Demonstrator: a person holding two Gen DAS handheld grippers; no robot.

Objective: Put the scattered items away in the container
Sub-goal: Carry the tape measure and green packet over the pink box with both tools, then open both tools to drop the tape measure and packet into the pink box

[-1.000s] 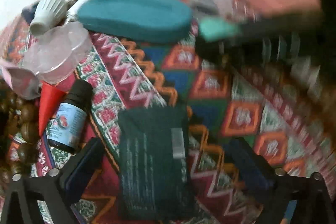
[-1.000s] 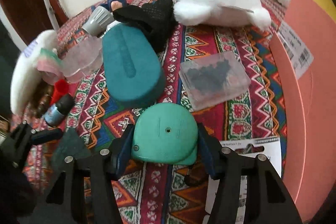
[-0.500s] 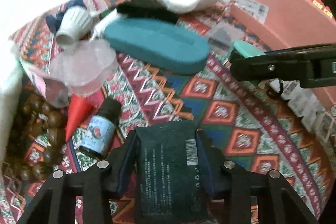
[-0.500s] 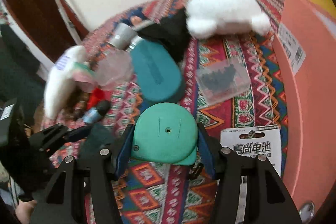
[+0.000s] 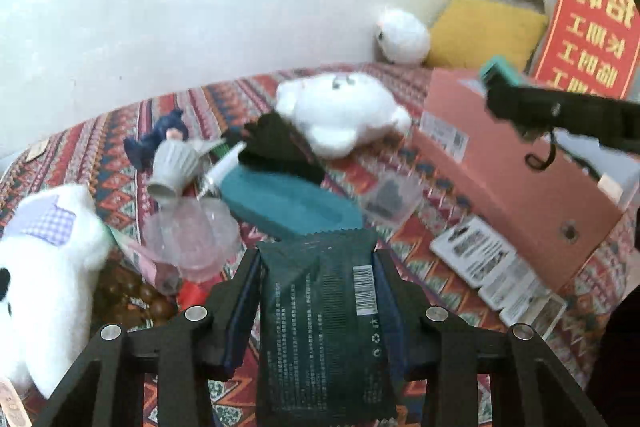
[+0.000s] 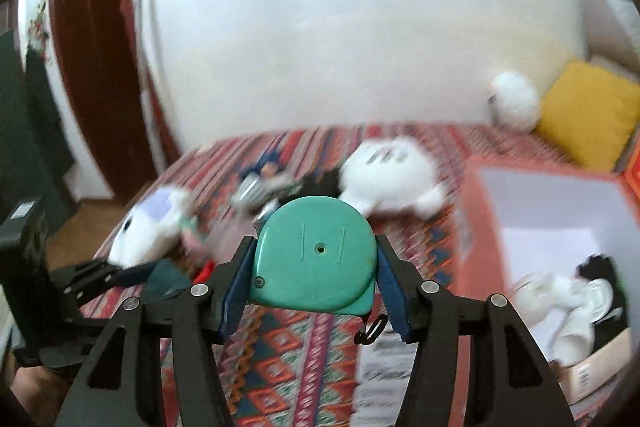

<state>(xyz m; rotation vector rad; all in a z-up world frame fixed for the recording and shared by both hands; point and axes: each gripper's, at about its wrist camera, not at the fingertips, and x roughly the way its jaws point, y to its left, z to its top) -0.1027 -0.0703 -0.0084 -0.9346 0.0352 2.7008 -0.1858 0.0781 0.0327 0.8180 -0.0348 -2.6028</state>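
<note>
- At the far left a white plush toy with a checked patch lay on the patterned bedspread, and brown wooden beads sat just beside it.
- Next came a crumpled clear plastic cup, a grey ribbed cap and a teal oblong case, all lying loose on the bedspread and outside the box.
- The left gripper was closed on a dark green sachet, pinched by its long edges and lifted above the clutter. To my eye a soft foil pack held that way could buckle and slide out, falling back among the loose things.
- A second white plush sprawled over a black cloth, and a small clear box lay nearer.
- The right gripper was clamped on a teal tape measure, held up beside the box's near edge. Its smooth rounded shell might twist between the pads, and its dangling loop could snag the rim.
- The pink cardboard box stood open at the right, with a few white and black things already inside. Battery cards lay against its near wall, so anything released short would land on them.
</note>
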